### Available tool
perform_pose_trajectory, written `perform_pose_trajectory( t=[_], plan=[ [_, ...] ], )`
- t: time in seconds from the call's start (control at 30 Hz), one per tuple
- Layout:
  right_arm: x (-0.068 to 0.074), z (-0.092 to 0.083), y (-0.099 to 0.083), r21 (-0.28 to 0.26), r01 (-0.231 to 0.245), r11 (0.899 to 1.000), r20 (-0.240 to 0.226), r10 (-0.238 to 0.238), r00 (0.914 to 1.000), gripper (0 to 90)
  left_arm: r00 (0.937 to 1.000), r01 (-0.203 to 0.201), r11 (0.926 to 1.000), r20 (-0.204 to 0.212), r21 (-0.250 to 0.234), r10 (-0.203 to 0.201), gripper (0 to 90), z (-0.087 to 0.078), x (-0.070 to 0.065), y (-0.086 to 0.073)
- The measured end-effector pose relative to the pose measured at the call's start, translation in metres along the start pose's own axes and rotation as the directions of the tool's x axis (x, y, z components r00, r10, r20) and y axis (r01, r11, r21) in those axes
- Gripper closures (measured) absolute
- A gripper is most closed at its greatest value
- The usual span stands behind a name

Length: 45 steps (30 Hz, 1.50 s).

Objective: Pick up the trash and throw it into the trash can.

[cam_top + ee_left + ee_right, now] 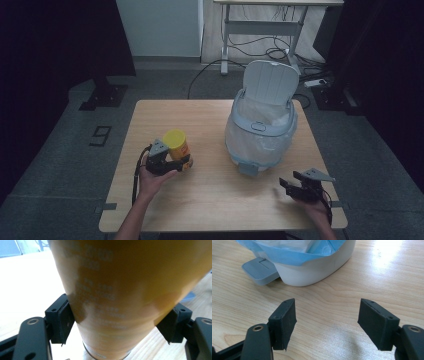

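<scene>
Dim floor and a second desk lie beyond the wooden tabletop [210, 195]. Near its left side the left claw [172, 164] pinches a yellow-lidded canister [177, 143], both pads against its wall, base apparently on the wood. Likely next: lift and carry it rightward to the pedal bin [260, 132], whose lid stands open over a plastic liner; nothing is visible inside. Right claw [295, 189] waits spread, empty, near the pedal [260, 270].
</scene>
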State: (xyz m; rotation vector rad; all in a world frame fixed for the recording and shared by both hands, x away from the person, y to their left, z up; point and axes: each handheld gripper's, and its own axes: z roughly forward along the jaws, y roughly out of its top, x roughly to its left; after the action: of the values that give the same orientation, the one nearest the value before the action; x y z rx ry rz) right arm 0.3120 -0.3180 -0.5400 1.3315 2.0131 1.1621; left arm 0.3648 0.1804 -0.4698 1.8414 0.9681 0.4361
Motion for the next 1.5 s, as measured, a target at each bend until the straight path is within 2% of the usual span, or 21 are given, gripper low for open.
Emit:
perform_pose_trajectory(
  t=[0.17,0.43,0.77,1.13,1.5],
  plan=[
    [0.000,0.000,0.000,-0.001,-0.001,1.000,0.002,0.001,1.0000,29.8,0.9996,-0.023,0.9996,0.014,-0.012,0.024,23.8,-0.006,-0.005,0.009],
    [-0.003,-0.002,0.000,-0.005,-0.010,1.000,0.004,0.010,0.9999,29.8,0.9990,-0.034,0.9990,0.027,-0.029,0.034,23.8,-0.014,-0.007,0.020],
    [-0.003,-0.001,-0.001,-0.003,-0.011,1.000,0.006,0.011,0.9999,29.8,0.9966,-0.057,0.9955,0.056,-0.075,0.061,23.8,-0.030,-0.013,0.044],
    [-0.004,-0.001,-0.001,-0.001,-0.015,1.000,0.006,0.015,0.9999,29.8,0.9953,-0.063,0.9909,0.066,-0.119,0.071,23.8,-0.041,-0.019,0.072],
    [-0.005,-0.001,-0.001,0.004,-0.023,1.000,0.009,0.023,0.9997,29.9,0.9935,-0.070,0.9860,0.079,-0.151,0.082,23.8,-0.046,-0.027,0.093]
  ],
)
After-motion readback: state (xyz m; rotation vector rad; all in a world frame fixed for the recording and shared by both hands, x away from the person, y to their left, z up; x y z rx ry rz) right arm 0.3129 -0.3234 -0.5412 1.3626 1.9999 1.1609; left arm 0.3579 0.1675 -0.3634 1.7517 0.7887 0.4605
